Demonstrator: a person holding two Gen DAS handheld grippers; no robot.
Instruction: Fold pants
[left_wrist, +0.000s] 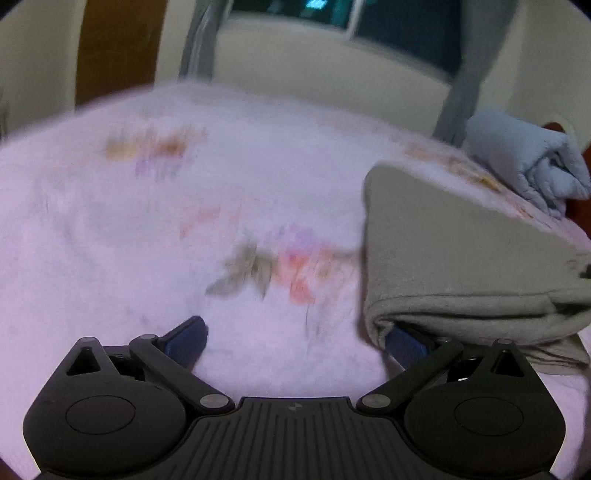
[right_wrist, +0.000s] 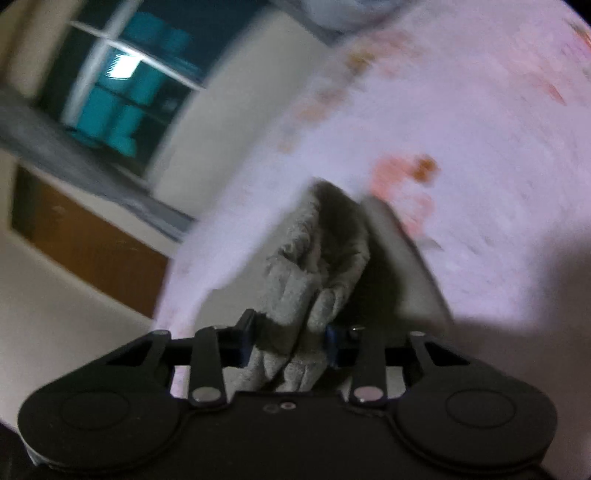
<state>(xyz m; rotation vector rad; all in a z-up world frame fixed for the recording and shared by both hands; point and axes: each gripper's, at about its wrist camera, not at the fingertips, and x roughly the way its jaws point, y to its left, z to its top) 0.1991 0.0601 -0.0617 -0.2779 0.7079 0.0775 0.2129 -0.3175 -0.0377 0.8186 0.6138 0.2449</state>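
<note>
Plainly, right gripper (right_wrist: 290, 341) pinches grey pants (right_wrist: 314, 258); left gripper (left_wrist: 295, 341) spread; no writing.

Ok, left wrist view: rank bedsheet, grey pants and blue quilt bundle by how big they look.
1. Floral bedsheet, fills most of the view.
2. Grey pants, though nearness to the camera inflates them.
3. Blue quilt bundle, smallest, farther away.

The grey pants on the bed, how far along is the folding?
Partway, it seems. Done: in the left view the grey pants already lie doubled into a thick stack on the floral bedsheet. In hand: the right tool pinches a bunched edge of the fabric; the left tool stands open, one finger tucked under the fold. Left: laying that bunch flat and letting go.
</note>
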